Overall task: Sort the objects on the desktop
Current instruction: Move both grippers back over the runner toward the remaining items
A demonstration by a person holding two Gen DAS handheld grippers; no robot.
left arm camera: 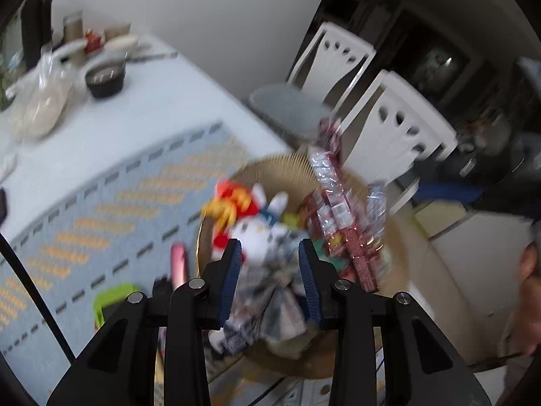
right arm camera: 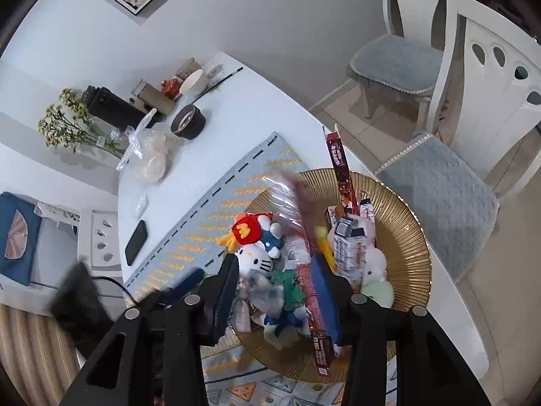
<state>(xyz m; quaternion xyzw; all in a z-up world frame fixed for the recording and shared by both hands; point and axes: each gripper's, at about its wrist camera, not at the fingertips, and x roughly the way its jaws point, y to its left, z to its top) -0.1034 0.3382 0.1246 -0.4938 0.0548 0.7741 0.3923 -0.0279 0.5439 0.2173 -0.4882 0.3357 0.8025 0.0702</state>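
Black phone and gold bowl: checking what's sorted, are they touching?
Apart. The right wrist view shows the black phone on the white table, placemat between it and the gold bowl.

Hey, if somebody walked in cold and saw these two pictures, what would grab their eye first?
First the ribbed gold bowl at the table's near edge, heaped with toys and snack packs. In the heap a white cat plush lies by the left rim under a red and yellow toy, and a tall dark red box sticks up at the back. Behind, on the white table, sit a black round container and a clear bag.
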